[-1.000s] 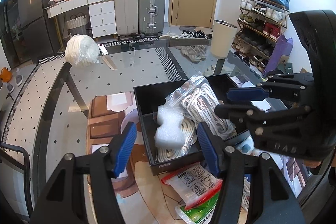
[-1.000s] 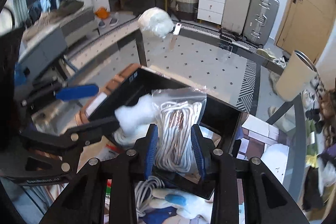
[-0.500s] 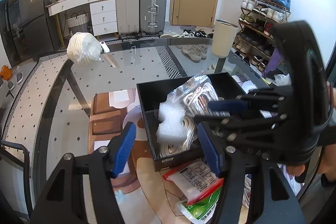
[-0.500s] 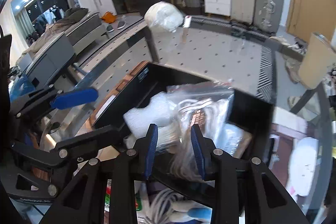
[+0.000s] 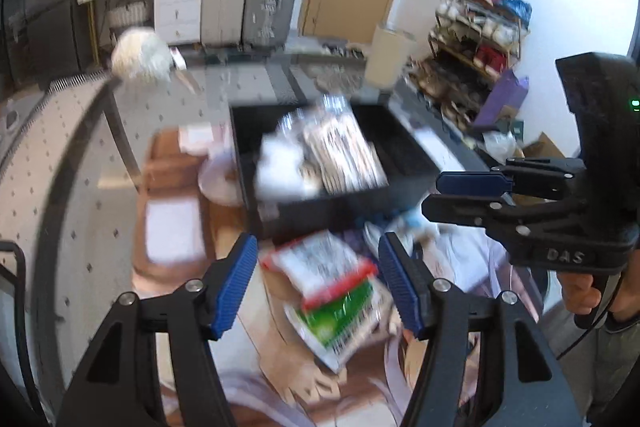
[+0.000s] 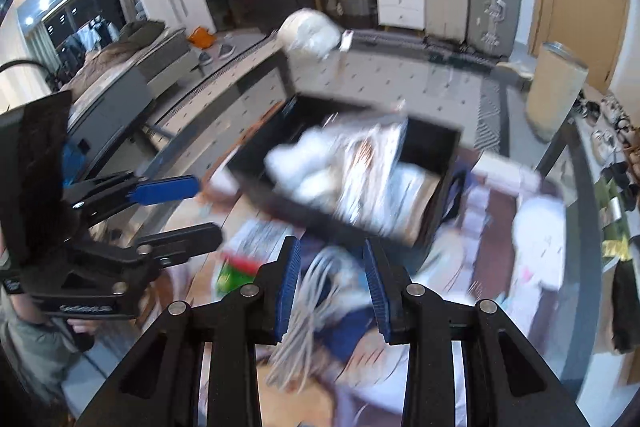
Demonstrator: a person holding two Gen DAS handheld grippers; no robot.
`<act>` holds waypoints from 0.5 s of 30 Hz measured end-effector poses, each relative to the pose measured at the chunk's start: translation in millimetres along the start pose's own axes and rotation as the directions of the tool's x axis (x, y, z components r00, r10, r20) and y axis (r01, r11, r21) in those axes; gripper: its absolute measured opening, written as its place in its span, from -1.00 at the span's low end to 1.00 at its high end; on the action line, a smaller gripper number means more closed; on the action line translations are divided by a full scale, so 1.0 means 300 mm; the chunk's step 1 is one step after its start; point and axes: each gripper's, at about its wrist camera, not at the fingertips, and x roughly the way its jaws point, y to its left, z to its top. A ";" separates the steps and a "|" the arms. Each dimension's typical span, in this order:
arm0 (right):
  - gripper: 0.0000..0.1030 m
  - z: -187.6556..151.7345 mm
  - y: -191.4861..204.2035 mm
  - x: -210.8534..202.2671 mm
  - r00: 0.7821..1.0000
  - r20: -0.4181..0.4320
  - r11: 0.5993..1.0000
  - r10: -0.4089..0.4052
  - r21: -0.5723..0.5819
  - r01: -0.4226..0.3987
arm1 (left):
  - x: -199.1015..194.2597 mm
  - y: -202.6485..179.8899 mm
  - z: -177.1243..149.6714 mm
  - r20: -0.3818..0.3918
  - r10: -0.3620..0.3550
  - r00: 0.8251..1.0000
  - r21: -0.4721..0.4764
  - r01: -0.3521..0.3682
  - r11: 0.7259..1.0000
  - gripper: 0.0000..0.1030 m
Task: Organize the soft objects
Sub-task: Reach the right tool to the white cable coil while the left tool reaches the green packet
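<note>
We have the black box (image 5: 404, 163) on the glass table (image 5: 80, 131) as our collecting place, and it already holds a clear bag of white cord (image 5: 340, 147) leaning against a lump of white foam (image 5: 280, 171), so both sit inside its walls, not loose on the glass. In front of the box, on our side, the unsorted things lie together: a red-edged packet (image 5: 320, 263) overlapping a green packet (image 5: 340, 319), and to their right a loose bundle of white cord (image 6: 308, 307) over something blue (image 6: 348, 331) we cannot identify through the blur.

Our left gripper (image 5: 316, 283) hangs above the packets with its jaws wide apart and nothing between them, which we judge lines it up for the red-edged one. Our right gripper (image 6: 332, 283) is over the loose cord, jaws apart more narrowly and empty; whether its pads touch the cord we cannot tell. Far across the table a white bundle (image 5: 140, 55) sits alone, well apart from everything else.
</note>
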 end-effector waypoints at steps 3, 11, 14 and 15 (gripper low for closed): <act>-0.35 -0.060 0.035 0.039 0.998 -0.056 0.999 0.038 -0.008 -0.039 | 0.025 -0.011 -0.051 -0.053 -0.007 0.999 0.007 0.008 1.000 0.23; -0.35 -0.136 0.030 0.168 0.981 -0.187 0.999 0.049 0.009 -0.048 | 0.089 -0.102 -0.126 -0.159 -0.022 0.987 0.132 0.043 0.990 0.23; -0.40 -0.146 0.021 0.164 0.980 -0.194 0.999 0.035 -0.011 -0.038 | 0.129 -0.118 -0.134 -0.190 0.000 0.982 0.157 0.030 0.987 0.23; -0.41 -0.150 0.020 0.152 0.982 -0.188 0.999 0.008 -0.036 -0.015 | 0.137 -0.121 -0.134 -0.192 0.010 0.981 0.163 0.022 0.986 0.23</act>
